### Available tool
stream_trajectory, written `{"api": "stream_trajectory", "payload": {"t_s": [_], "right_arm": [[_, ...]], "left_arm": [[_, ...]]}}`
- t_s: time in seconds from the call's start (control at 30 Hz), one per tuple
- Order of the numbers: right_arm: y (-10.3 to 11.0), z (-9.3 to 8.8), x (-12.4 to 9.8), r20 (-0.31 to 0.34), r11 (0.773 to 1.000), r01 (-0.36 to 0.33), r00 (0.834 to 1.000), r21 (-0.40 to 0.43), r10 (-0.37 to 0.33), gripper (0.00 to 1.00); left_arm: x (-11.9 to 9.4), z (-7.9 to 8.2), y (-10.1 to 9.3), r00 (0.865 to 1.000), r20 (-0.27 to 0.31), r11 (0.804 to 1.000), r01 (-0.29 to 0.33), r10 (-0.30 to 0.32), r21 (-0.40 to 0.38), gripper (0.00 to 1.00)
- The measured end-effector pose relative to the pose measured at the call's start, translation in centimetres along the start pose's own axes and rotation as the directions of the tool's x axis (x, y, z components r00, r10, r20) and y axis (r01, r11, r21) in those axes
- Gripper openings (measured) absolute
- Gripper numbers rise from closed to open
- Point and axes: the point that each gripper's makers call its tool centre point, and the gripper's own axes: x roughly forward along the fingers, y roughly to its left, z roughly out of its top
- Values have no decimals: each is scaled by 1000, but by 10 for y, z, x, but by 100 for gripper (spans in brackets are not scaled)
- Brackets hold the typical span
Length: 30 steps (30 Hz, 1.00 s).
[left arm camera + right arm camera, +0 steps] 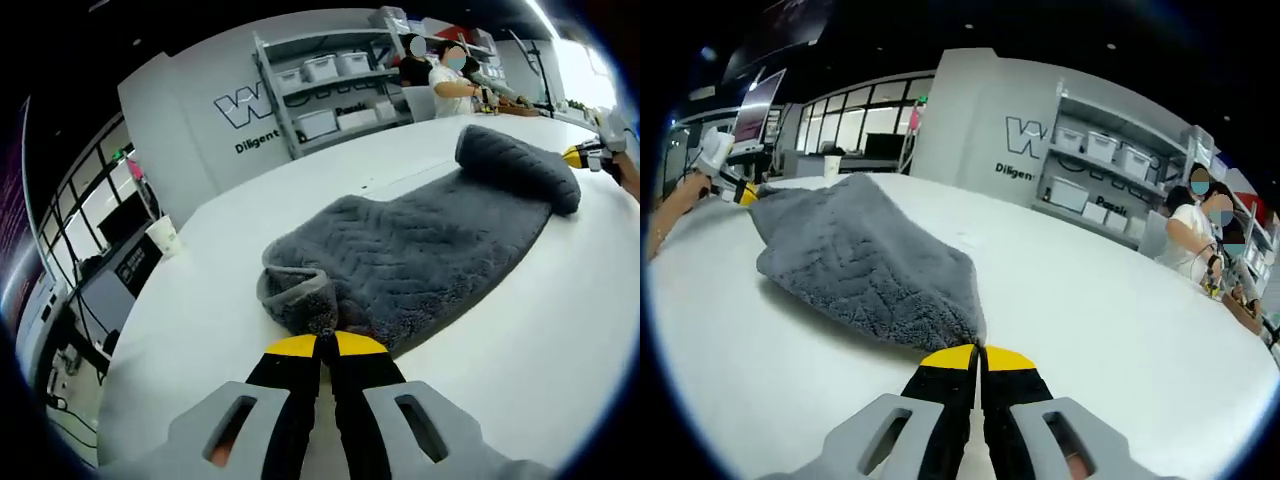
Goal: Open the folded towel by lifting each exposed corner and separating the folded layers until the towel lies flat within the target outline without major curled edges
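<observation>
Grey chevron-textured plush towel (420,250) is lying partly folded on white desk (220,330), both tools, left (325,345) and right (978,357), pinching opposite corners; pulling apart evenly should flatten curls.

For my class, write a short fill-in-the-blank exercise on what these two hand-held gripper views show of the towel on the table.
1. The grey plush towel lies on a ____ round table.
2. The left hand-held gripper is shut on the towel's ____.
3. The right hand-held gripper has its jaws ____ on a towel corner.
4. Storage bins sit on grey ____ by the wall.

Missing words: white; edge; shut; shelves
</observation>
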Motion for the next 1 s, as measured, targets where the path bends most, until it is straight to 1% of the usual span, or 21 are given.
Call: {"api": "stream_trajectory", "payload": {"t_s": [0.27, 0.47, 0.6, 0.8, 1.0], "right_arm": [[-13, -9, -2, -34, 999, 32, 999, 7, -32, 0], [-24, -16, -2, -59, 998, 62, 996, -14, -62, 0], [-31, -20, -4, -69, 997, 81, 994, -21, -82, 0], [-40, -23, -7, -79, 995, 102, 992, -16, -103, 0], [-49, -29, -10, -96, 991, 129, 987, -25, -131, 0]], "left_arm": [[-1, -3, 6, 1000, -5, 1000, -20, 19, -3, 3], [-1, -4, 9, 1000, -6, 1000, -21, 21, -14, 3], [-2, -8, 16, 999, -13, 999, -36, 36, -21, 3], [-3, -9, 19, 999, -13, 999, -48, 48, -23, 3], [-5, -13, 25, 998, -25, 997, -66, 65, -32, 3]]}}
